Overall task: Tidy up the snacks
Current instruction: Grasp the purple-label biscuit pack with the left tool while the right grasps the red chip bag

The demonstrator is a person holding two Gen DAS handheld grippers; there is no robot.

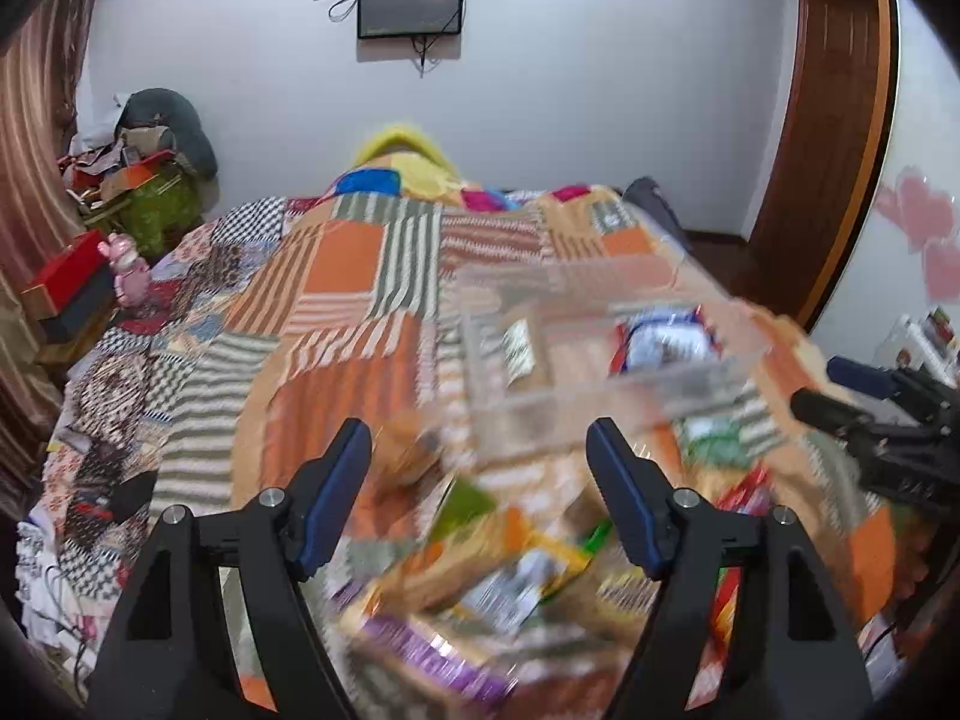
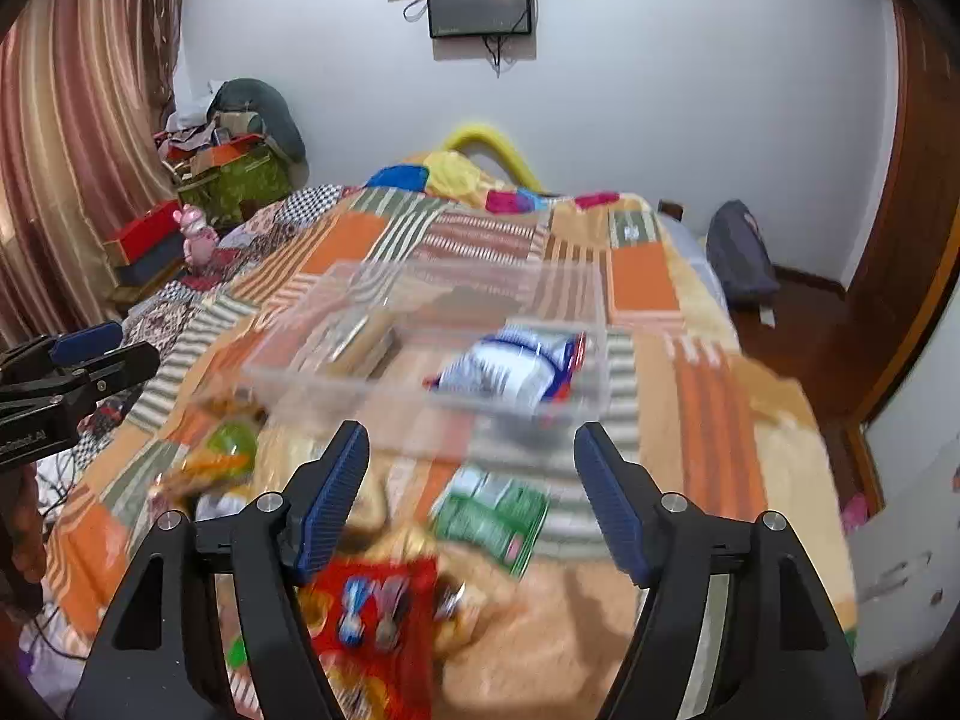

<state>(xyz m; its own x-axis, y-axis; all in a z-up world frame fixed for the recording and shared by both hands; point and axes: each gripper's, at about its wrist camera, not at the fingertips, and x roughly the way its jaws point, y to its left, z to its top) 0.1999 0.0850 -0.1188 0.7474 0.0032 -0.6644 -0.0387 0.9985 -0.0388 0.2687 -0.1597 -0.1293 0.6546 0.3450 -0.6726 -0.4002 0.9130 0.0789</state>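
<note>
A clear plastic bin (image 2: 420,324) sits on the patchwork bedspread and holds a blue-white packet (image 2: 510,369) and a brown box (image 2: 360,339); it also shows in the left wrist view (image 1: 600,354). Loose snack packets lie near me: a red packet (image 2: 372,606), a green packet (image 2: 492,516), an orange-green packet (image 2: 222,450), a purple-edged box (image 1: 420,648) and a yellow-green packet (image 1: 528,570). My left gripper (image 1: 480,438) is open and empty above the packets. My right gripper (image 2: 471,438) is open and empty just before the bin. Both views are blurred.
The bed's right edge (image 2: 798,420) drops to a dark floor by a wooden door (image 1: 840,120). Red boxes (image 2: 150,234) and a pink toy (image 2: 198,237) stand at the left by the curtain. A dark bag (image 2: 738,252) leans on the far wall.
</note>
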